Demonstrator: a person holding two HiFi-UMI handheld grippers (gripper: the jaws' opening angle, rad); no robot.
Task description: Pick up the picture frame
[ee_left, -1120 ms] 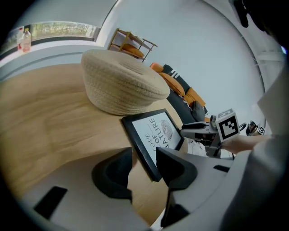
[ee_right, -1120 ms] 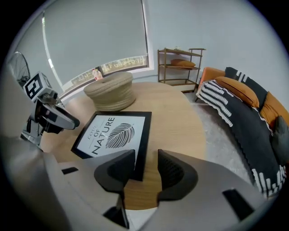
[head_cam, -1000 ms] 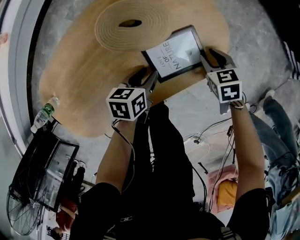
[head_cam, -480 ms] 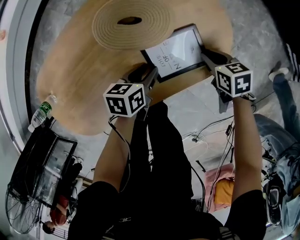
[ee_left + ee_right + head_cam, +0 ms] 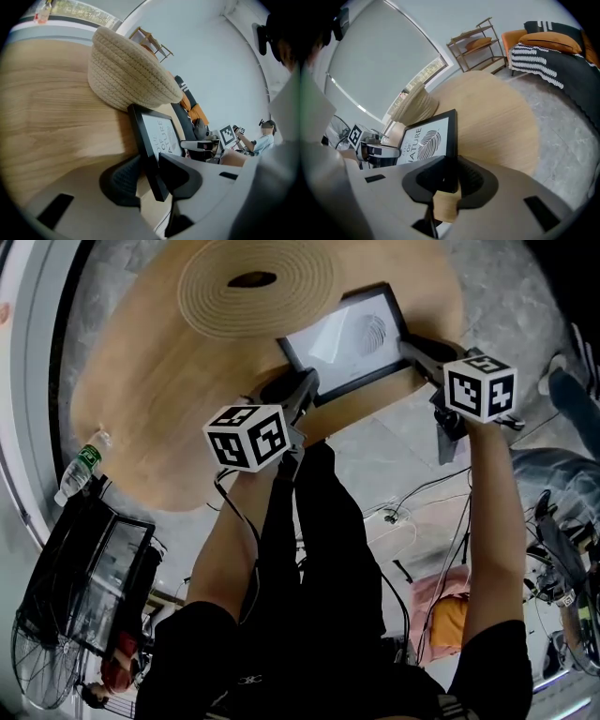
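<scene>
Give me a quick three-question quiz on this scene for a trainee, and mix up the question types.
1. True or false: only the right hand-held gripper holds the picture frame.
2. What sits right beside the frame? A) woven basket B) mug C) laptop
3. Fill in: the print in the frame reads "... OF ____".

Key:
1. False. The left hand-held gripper is also shut on the frame, each at a near corner.
2. A
3. NATURE

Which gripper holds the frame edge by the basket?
The left gripper, shut on the picture frame beside the woven basket; the right gripper grips the opposite edge.
</scene>
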